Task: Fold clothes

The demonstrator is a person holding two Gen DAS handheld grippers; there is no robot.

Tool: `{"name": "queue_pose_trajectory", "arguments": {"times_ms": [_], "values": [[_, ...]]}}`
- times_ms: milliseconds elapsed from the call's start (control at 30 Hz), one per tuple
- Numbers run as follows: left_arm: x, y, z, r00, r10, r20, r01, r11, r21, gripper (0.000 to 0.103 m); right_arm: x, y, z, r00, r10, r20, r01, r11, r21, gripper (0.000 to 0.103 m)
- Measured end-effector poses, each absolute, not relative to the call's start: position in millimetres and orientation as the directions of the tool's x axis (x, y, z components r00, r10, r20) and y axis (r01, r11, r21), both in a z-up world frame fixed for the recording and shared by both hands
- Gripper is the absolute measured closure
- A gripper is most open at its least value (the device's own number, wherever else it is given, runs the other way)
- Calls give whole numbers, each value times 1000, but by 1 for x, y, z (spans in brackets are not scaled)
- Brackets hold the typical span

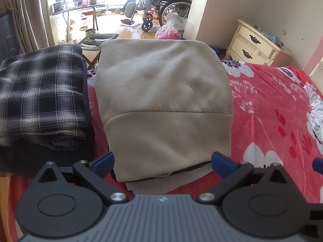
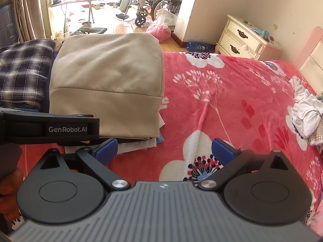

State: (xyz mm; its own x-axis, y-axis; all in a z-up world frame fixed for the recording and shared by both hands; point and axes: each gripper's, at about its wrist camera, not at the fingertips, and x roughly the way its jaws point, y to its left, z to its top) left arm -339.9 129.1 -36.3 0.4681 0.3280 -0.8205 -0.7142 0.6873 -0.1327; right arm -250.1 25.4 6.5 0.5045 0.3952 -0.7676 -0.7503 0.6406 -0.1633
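Note:
A folded beige garment lies on top of a small stack on the red floral blanket. It also shows in the right wrist view. My left gripper is open, its blue fingertips either side of the stack's near edge, holding nothing. My right gripper is open and empty above the blanket, to the right of the stack. The left gripper's body shows at the left of the right wrist view. A crumpled white garment lies at the bed's right side.
A folded plaid stack lies left of the beige stack. A cream nightstand stands by the wall beyond the bed. A wheelchair, a folding table and a red bag are on the floor past the bed.

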Motion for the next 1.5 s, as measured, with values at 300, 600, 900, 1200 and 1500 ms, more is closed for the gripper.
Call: {"name": "queue_pose_trajectory", "arguments": {"times_ms": [300, 600, 900, 1200, 1500], "values": [[-339, 129, -38, 463, 323, -825, -719, 681, -137, 1, -259, 30, 6, 502, 391, -772, -752, 639, -165, 3], [-341, 128, -38, 460, 319, -828, -720, 680, -138, 1, -260, 28, 7, 499, 388, -775, -750, 642, -161, 3], [-341, 128, -37, 458, 314, -831, -714, 687, -134, 1, -255, 25, 8, 493, 383, -781, -749, 645, -156, 3], [-337, 128, -36, 456, 320, -831, -708, 696, -120, 1, -260, 30, 4, 486, 377, -789, -751, 642, -155, 3], [-335, 127, -36, 454, 320, -832, -706, 699, -117, 1, -259, 29, 2, 480, 371, -795, -747, 648, -148, 3]]}}
